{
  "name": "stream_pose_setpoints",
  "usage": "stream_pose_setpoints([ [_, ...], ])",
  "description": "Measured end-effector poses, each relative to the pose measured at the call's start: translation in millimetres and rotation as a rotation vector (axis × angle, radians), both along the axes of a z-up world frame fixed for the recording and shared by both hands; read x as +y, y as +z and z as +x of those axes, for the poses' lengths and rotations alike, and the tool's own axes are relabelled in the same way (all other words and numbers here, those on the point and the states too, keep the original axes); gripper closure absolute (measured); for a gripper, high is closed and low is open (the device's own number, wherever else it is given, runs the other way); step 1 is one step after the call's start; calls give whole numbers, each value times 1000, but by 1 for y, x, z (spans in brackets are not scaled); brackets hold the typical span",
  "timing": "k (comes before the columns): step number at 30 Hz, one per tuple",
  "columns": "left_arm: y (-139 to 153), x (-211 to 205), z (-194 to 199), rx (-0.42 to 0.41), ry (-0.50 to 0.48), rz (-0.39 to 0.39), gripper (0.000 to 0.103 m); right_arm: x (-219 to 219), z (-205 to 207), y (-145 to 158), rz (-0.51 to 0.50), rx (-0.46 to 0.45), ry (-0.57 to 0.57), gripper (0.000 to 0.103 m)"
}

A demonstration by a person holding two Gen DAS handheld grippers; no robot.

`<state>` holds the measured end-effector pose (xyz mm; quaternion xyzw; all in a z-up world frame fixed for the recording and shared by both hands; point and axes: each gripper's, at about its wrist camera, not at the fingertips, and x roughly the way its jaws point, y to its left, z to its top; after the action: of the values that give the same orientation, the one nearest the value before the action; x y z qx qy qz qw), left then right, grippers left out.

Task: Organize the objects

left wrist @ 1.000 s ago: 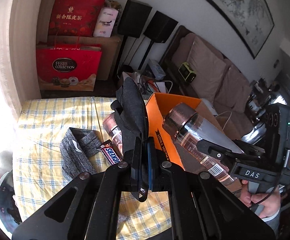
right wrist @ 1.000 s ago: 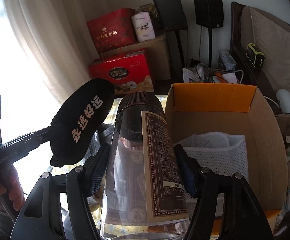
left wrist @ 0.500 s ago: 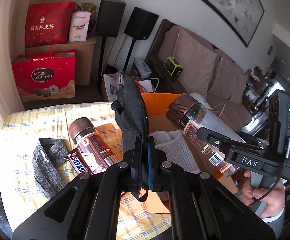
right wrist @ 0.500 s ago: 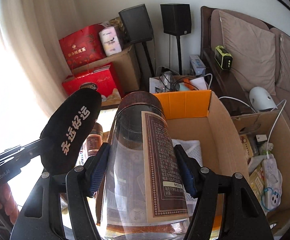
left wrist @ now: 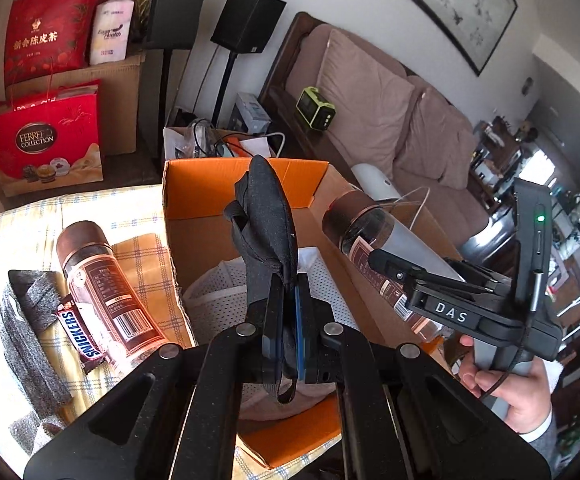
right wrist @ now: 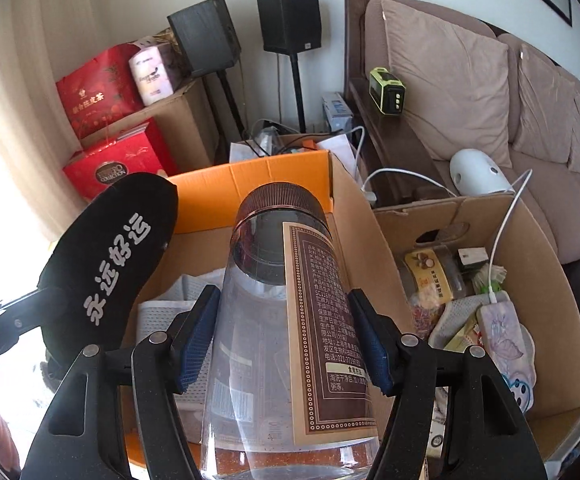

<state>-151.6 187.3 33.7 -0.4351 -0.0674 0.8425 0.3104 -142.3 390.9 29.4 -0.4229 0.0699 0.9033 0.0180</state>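
My left gripper (left wrist: 285,320) is shut on a black sleep mask (left wrist: 267,224), which hangs above the open cardboard box (left wrist: 241,176) with orange flaps. In the right wrist view the sleep mask (right wrist: 113,264) shows white characters, at the left of the box (right wrist: 249,184). My right gripper (right wrist: 281,340) is shut on a clear plastic jar (right wrist: 285,304) with a brown lid and brown label, held over the box. The same jar (left wrist: 374,240) appears in the left wrist view, over the box's right wall. A white mesh pouch (left wrist: 213,296) lies inside the box.
A second brown-lidded jar (left wrist: 101,292), a Snickers bar (left wrist: 79,332) and a grey folded cloth (left wrist: 25,320) lie on the yellow checked tablecloth (left wrist: 5,232). A second cardboard box (right wrist: 530,280) of oddments stands right of the first. Red gift bags, speakers and a sofa stand behind.
Both grippers have swung across from over the tablecloth to above the open box, carrying the mask and the jar. The box now fills the middle of both views.
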Motion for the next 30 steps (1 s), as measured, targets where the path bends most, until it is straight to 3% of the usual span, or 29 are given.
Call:
stream_pose_setpoints([
  [8,-10,13,-1,-17,-23,-13,99,7,-8,-37,125,-65,-63,36],
  [12,-14,14,-3,-27,-28,-23,99,12,-7,-47,120,-83,-74,34],
  [14,-17,14,-4,-37,-30,-23,98,12,-6,-46,114,-81,-75,25],
  [20,-24,13,-5,-80,-34,15,98,9,-3,-33,82,-51,-83,24],
  [27,-33,18,-8,-204,-105,177,98,12,3,-16,44,-18,-103,24],
  [30,-51,25,-11,-266,-116,134,97,8,4,-14,46,-21,-101,24],
])
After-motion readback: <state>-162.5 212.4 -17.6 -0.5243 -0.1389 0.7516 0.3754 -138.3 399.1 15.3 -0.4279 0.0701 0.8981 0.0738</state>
